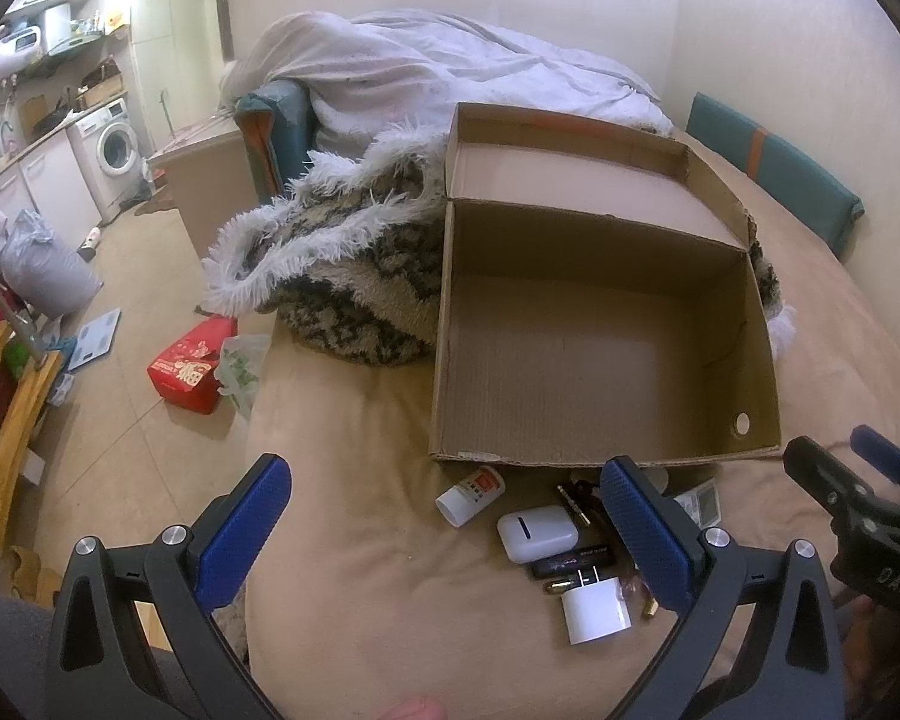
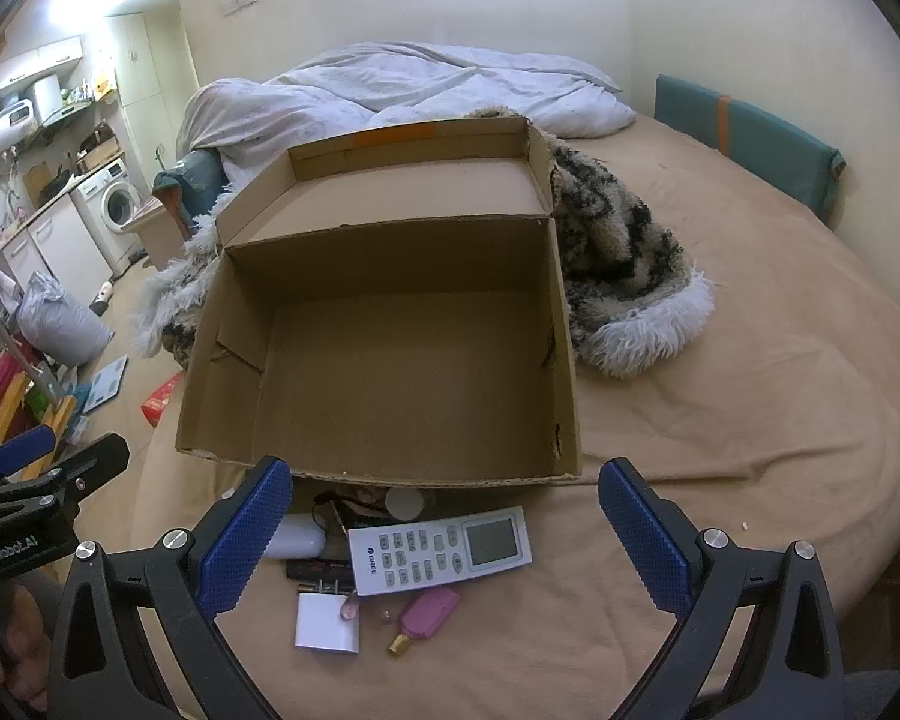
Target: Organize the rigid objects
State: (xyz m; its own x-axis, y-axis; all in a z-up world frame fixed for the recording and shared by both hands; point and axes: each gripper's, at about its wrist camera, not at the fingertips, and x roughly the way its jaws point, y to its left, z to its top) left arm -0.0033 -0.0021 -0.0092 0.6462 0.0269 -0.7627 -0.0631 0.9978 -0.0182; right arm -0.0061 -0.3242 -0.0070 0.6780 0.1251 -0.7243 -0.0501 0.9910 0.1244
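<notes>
So, quick rundown, left to right:

1. Left gripper [image 1: 444, 531]: tongs spread wide, nothing btwn the blue pads, hovering over the near edge of the bed [image 1: 354, 588]. Off the bed's left edge it's just floor clutter, a red bag [image 1: 186, 375] etc. Not task stuff.
2. Small white bottle [image 1: 469, 495] lies on its side just in front of the box's near-left corner, leftmost of the pile.
3. White case [image 1: 539, 533] sits right of the bottle w/ a dark stick-shaped thing [image 1: 570, 559] touching its near side. White charger plug [image 2: 328, 621] is nearest the bed's near edge.
4. Cardboard box [image 2: 384, 474] is mid-bed, lid flipped open at the back, inside looks empty. A fuzzy blanket [image 2: 624, 282] is bunched behind and around it.
5. AC remote [image 2: 441, 547] lies face up in front of the box's near wall, roughly centred. Pink perfume bottle [image 2: 427, 615] is just near-side of it, gold cap pointing at the near edge. There's a white round cap-ish thing tucked under the box lip; can't tell what it is.
6. Right gripper [image 2: 444, 534]: also wide open, empty, w/ the remote sitting btwn the finger lines but not touched.

Step, imo: very start, nothing boxed yet, both tongs lined up for a first pick. Next move prob wants the right one to drop onto the remote, close across its narrow width, lift it over the near wall and release inside. Left could take the bottle or case.
</notes>
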